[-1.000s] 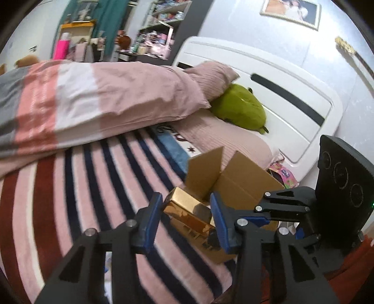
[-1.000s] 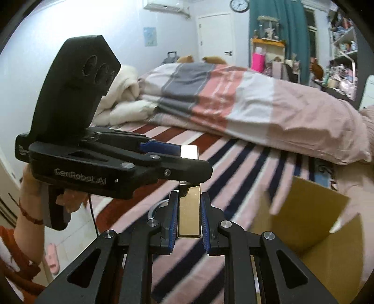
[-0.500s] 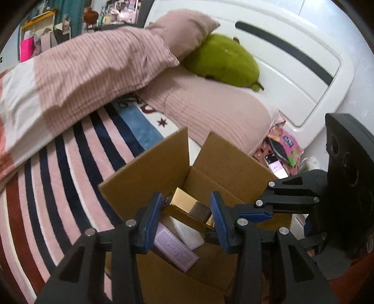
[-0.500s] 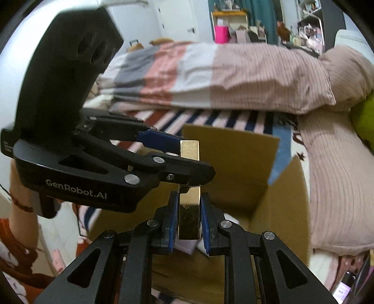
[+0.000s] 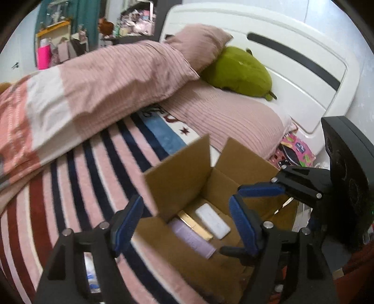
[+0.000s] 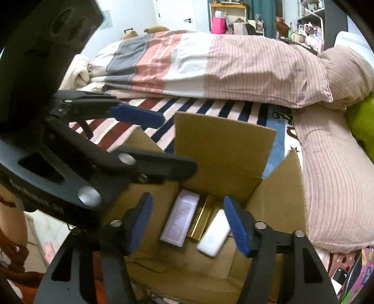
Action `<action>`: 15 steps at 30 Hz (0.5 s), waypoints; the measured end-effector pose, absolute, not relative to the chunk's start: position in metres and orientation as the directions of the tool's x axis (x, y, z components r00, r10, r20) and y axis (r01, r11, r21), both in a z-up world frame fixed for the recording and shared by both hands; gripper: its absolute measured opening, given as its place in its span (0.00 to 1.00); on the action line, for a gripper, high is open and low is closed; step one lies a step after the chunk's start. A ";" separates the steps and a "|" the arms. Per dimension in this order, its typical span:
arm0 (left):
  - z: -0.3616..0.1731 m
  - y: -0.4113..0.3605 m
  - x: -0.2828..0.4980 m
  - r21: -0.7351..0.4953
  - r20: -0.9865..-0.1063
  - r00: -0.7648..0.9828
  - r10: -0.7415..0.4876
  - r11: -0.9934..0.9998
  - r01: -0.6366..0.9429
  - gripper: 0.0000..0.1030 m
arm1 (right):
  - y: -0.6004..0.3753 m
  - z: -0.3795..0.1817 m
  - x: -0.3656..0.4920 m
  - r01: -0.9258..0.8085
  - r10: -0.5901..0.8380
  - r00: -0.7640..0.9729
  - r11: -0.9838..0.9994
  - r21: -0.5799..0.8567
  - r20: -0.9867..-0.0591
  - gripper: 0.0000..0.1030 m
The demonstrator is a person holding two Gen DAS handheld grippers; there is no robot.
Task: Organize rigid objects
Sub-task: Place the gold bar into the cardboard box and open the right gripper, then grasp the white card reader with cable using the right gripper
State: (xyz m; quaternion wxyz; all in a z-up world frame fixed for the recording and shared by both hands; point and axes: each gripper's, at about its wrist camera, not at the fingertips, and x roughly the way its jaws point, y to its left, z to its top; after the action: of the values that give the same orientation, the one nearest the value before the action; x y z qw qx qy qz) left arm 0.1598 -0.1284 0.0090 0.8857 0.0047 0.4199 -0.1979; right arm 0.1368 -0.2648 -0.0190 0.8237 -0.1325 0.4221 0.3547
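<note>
Wide bed (image 5: 77,187) under a striped blanket in pink, navy and dark red, filling most of both views. Folded duvet (image 5: 98,93) in pink, white and salmon bands lying across the far side, a grey band added at its far end in the right wrist view. White headboard (image 5: 292,70) with a dark slot behind two pink ribbed pillows (image 5: 233,121), a green plush toy (image 5: 238,72) resting between the upper pillow and the headboard. Open cardboard box (image 5: 180,173) standing on the blanket just beside the lower pillow, flaps up, seen from above by both cameras. Left gripper (image 5: 184,219) hovering over the box's near edge, jaws opening, blue pads well apart and nothing between them. Right gripper (image 6: 187,219) likewise above the box mouth, jaws opening, pads spread with nothing pressed between, box contents visible through the gap. Each gripper also visible from the other's camera, black body at the frame edge. On the box floor, three flat items side by side: lilac box (image 6: 180,217) to one side, gold bar (image 6: 203,216) in the middle touching it, white case (image 6: 213,236) on the other side. Gold bar lying loose, clear of both sets of pads. Cluttered shelves (image 6: 308,16) and a teal curtain (image 6: 264,11) far behind.
</note>
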 end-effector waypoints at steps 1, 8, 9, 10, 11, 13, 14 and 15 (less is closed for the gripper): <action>0.012 -0.118 0.154 -0.156 -0.736 0.586 -0.339 0.927 0.341 0.74 | -0.261 -0.015 0.134 -0.700 0.478 0.399 0.710 0.078 -0.783 0.75; 0.024 -0.031 0.103 -0.136 -0.673 0.700 -0.240 0.970 0.202 0.79 | -0.207 0.015 0.097 -0.771 0.553 0.434 0.637 0.025 -0.711 0.97; 0.023 -0.021 0.098 -0.138 -0.668 0.708 -0.228 0.973 0.184 0.80 | -0.196 0.016 0.094 -0.784 0.567 0.419 0.620 0.032 -0.710 0.97; 0.020 -0.005 0.089 -0.141 -0.663 0.719 -0.209 0.978 0.155 0.81 | -0.179 0.015 0.088 -0.797 0.569 0.403 0.604 0.031 -0.717 0.97; 0.016 0.006 0.083 -0.142 -0.661 0.724 -0.196 0.980 0.136 0.81 | -0.168 0.014 0.084 -0.808 0.576 0.385 0.588 0.038 -0.722 0.97; 0.005 0.031 0.069 -0.136 -0.656 0.738 -0.160 0.986 0.093 0.81 | -0.145 0.007 0.075 -0.839 0.610 0.315 0.537 0.087 -0.727 0.97; -0.001 0.040 0.065 -0.134 -0.657 0.740 -0.144 0.988 0.073 0.81 | -0.133 0.001 0.072 -0.853 0.632 0.265 0.506 0.128 -0.728 0.97; -0.008 0.051 0.059 -0.132 -0.662 0.739 -0.127 0.990 0.052 0.81 | -0.125 -0.005 0.069 -0.858 0.645 0.231 0.488 0.159 -0.729 0.97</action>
State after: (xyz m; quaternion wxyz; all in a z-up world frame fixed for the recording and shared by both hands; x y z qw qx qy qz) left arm 0.0595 0.0509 -0.0082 0.9310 -0.0526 0.3580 -0.0479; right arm 0.0691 -0.1245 -0.0052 0.7722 -0.1390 0.3841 0.4866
